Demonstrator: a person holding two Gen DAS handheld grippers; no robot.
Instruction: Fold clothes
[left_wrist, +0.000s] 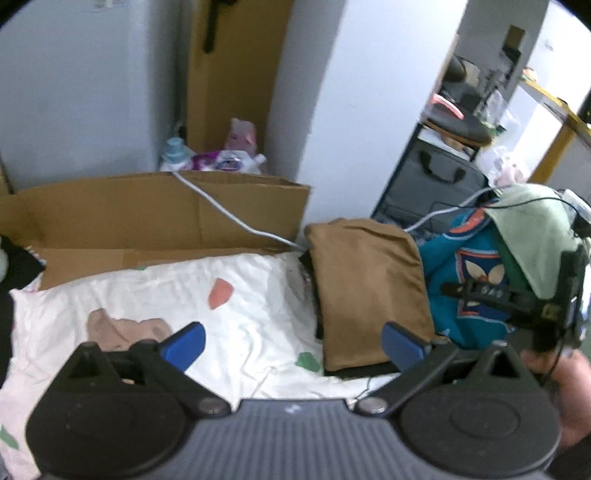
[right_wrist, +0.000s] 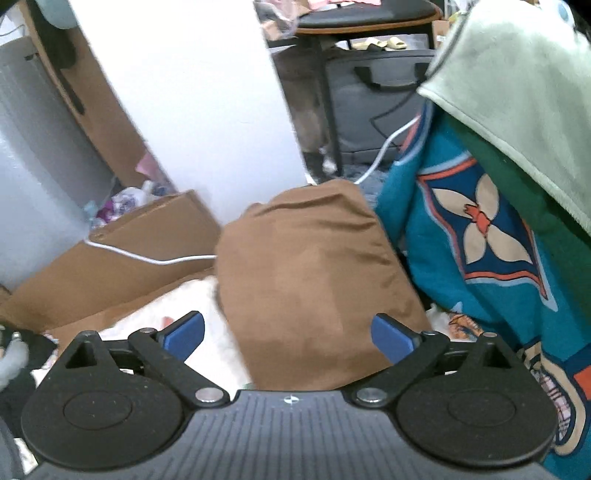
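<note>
A folded brown garment lies on the white patterned bed sheet, at its right side; in the right wrist view the brown garment fills the middle. My left gripper hangs open above the sheet, nothing between its blue pads. My right gripper is open too, above the near end of the brown garment, without touching it. The right gripper's black body shows at the right edge of the left wrist view, held by a hand.
A teal patterned cloth and a pale green garment pile up right of the brown one. Flattened cardboard stands behind the bed, a white cable across it. A small pinkish cloth lies on the sheet. A grey bag sits behind.
</note>
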